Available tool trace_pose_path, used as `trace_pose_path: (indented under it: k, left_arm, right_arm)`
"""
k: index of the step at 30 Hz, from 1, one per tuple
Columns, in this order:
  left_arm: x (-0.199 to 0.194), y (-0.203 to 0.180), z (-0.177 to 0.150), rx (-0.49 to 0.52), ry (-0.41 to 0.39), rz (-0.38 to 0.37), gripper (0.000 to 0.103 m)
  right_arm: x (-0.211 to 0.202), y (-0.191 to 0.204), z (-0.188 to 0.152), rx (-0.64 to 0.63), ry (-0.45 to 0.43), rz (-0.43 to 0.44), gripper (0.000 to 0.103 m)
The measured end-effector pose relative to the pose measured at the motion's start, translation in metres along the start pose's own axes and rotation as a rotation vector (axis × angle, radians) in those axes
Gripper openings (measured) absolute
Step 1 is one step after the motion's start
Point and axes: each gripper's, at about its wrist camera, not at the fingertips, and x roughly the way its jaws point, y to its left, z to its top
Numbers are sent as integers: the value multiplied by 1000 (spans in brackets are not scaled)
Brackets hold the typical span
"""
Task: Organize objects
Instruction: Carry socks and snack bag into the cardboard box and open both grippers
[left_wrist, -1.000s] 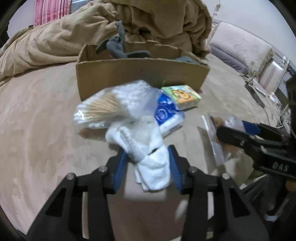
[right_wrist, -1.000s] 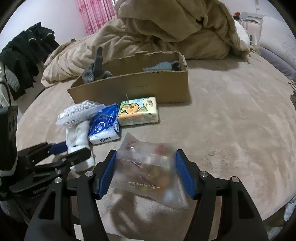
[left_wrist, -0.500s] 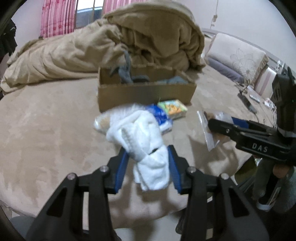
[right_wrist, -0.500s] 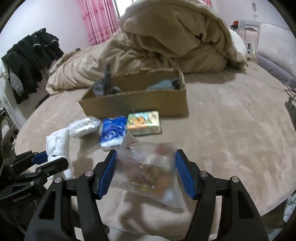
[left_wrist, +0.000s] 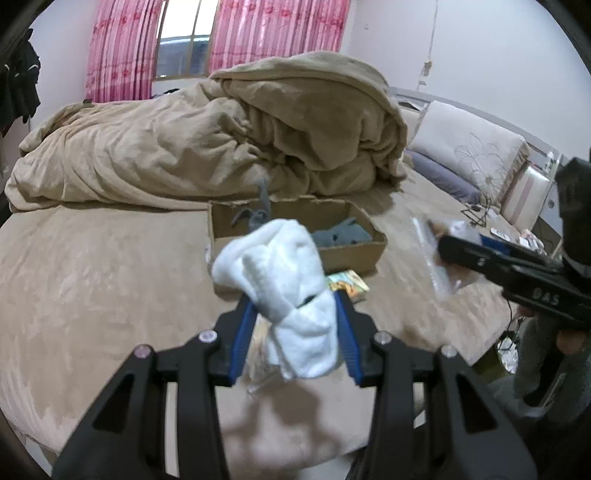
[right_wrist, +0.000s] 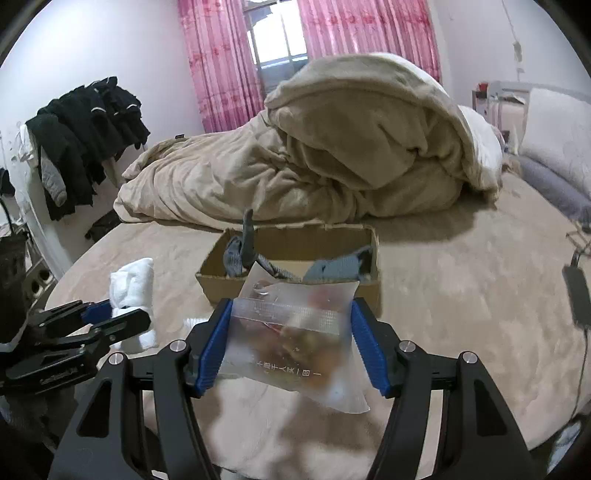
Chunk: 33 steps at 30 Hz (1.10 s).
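Note:
My left gripper (left_wrist: 293, 325) is shut on a rolled white sock (left_wrist: 284, 280) and holds it well above the bed; it also shows in the right wrist view (right_wrist: 135, 291). My right gripper (right_wrist: 290, 339) is shut on a clear snack bag (right_wrist: 295, 328) and holds it in the air; the bag also shows in the left wrist view (left_wrist: 434, 254). An open cardboard box (left_wrist: 354, 254) with grey socks (right_wrist: 332, 269) in it sits on the bed ahead of both grippers. A green tissue pack (left_wrist: 347, 284) lies in front of the box, partly hidden by the white sock.
A heaped beige duvet (right_wrist: 332, 155) lies behind the box. The beige bed surface (left_wrist: 92, 277) stretches left and right. Dark clothes (right_wrist: 85, 140) hang at the left. A pillow (left_wrist: 469, 147) is at the right. A cable and adapter (right_wrist: 576, 295) lie on the bed's right.
Both grippers have risen and pulled back from the bed with their loads. The box and the packs on the bed now look lower and farther away.

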Motion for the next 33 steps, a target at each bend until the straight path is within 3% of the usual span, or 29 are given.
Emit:
trace_pose_path:
  k: [7, 13, 20, 26, 33]
  left_arm:
    - [12, 8, 34, 30, -38, 23, 43]
    - [47, 27, 58, 38, -33, 36, 43]
    - [111, 42, 69, 60, 27, 43, 43]
    - [157, 54, 63, 40, 127, 26, 43]
    - [176, 59, 54, 36, 179, 42, 46]
  right_arm:
    - [12, 3, 34, -30, -16, 9, 67]
    - [48, -6, 61, 3, -9, 30, 67]
    - [111, -12, 72, 10, 56, 9, 67]
    - [159, -12, 64, -1, 108, -7, 67]
    - [203, -17, 53, 42, 172, -6, 67]
